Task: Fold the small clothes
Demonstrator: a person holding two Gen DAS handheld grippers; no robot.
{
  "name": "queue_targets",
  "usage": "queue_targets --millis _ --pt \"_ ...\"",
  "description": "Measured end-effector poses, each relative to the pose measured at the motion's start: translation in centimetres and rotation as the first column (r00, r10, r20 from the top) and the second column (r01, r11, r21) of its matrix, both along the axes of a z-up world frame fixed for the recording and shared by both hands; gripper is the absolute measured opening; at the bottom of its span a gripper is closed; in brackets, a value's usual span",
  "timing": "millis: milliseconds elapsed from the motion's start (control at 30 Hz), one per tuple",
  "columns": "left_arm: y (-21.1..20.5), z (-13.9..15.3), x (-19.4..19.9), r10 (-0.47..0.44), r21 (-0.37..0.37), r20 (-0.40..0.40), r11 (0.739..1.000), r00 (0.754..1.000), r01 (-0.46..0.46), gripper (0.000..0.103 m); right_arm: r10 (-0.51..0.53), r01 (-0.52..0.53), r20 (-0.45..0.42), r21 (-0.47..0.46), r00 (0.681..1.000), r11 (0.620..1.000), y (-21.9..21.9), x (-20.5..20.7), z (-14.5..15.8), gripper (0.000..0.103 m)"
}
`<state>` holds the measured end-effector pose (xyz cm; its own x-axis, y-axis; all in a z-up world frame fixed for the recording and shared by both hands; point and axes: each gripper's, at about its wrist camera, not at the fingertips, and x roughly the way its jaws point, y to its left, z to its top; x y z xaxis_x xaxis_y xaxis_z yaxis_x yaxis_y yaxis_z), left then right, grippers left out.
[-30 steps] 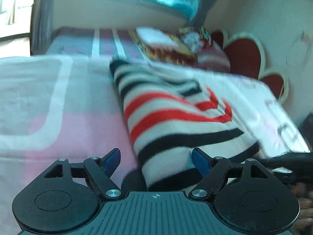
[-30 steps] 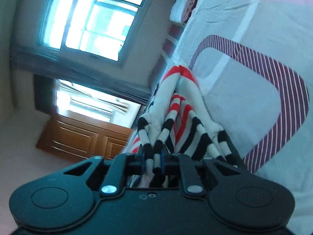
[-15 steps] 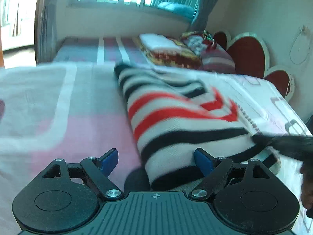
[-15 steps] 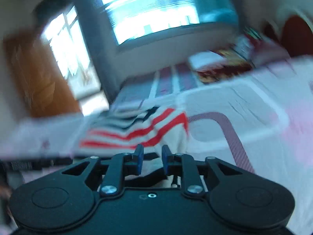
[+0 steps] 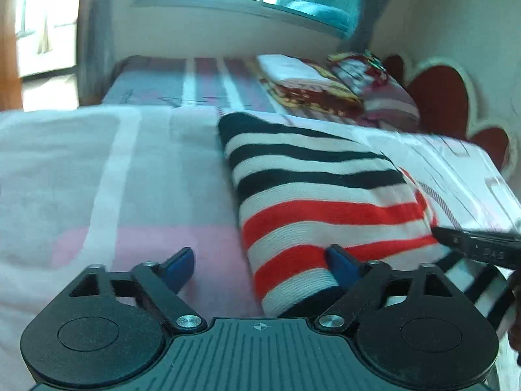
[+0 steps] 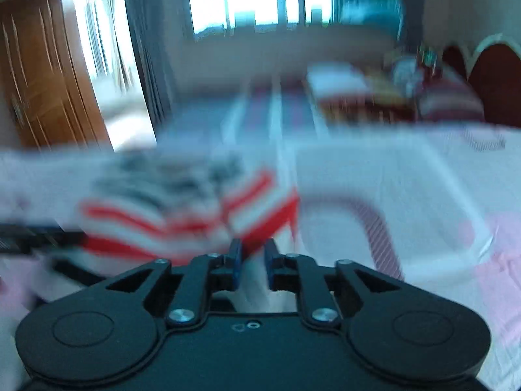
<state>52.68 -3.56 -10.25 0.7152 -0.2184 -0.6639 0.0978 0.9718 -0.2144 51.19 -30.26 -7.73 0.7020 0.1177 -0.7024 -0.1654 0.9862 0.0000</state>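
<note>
Striped garment [image 5: 312,202] folded on bed [image 5: 97,179] (left jaws wide)

A small knitted sweater [image 5: 312,202] lies on the bed [image 5: 97,176], folded into a thick, long bundle. It is white with broad black stripes across its far part and red stripes across its near part, and a black band shows at the near end. The left side is a rounded fold running away from the viewer. In the right wrist view the sweater [image 6: 169,208] is blurred, lying left of centre with its red stripes nearest.
</note>
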Motion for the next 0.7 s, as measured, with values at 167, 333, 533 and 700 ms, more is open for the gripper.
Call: queue_targets --millis 167,333,533,700 --pt "-0.1 0.9 -0.6 -0.009 0.006 0.008 1.000 1.000 0.009 0.090 -0.058 0.058 0.010 0.062 0.998 0.996 -1.2 0.8 0.4 0.030" --pt "1.1 2.5 -4.2 -0.053 -0.049 0.050 0.997 0.997 0.055 0.090 -0.041 0.034 0.072 0.093 0.997 0.995 -0.9 -2.2 2.7 0.029" --pt "0.8 1.0 -6.8 -0.073 -0.068 0.008 0.995 0.997 0.073 0.090 0.031 -0.037 0.062 0.094 0.998 0.995 -0.5 -7.2 3.1 0.032" --pt "0.2 -0.2 -8.4 -0.070 -0.043 -0.022 0.997 0.997 0.069 0.090 0.006 -0.007 0.016 0.060 1.000 0.998 -0.7 -7.7 1.2 0.039"
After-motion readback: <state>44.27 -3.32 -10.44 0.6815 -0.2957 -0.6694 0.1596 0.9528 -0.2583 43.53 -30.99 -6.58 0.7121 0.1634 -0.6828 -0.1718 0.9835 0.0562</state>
